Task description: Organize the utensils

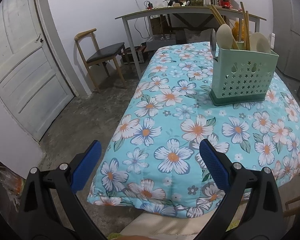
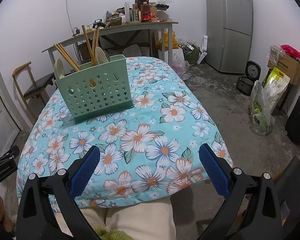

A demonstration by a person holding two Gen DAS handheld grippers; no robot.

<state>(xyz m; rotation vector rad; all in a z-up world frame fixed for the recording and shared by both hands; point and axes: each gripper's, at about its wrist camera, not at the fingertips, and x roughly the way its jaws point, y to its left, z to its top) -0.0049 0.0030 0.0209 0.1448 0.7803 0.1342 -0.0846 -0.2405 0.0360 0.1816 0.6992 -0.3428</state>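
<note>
Green utensil caddy (image 2: 99, 89) upright on floral tabletop (image 2: 150, 140), upper left of frame; chopsticks (image 2: 67, 57), spoons inside. Both hand-held grippers (image 2: 149, 167) (image 1: 149, 161) wide, empty, well short.

- Left wrist view: set low at the near left corner of the floral quilt (image 1: 170, 120), facing forward and rightward, with a door (image 1: 24, 70) at left.
- Right wrist view: set low at the near right edge, facing forward and leftward, with a fridge (image 2: 230, 26) at right.
- Shared by both: quilt, green utensil holder (image 1: 244, 76) (image 2: 98, 92) at mid distance, cluttered desk (image 1: 170, 12) (image 2: 130, 27) behind.
</note>
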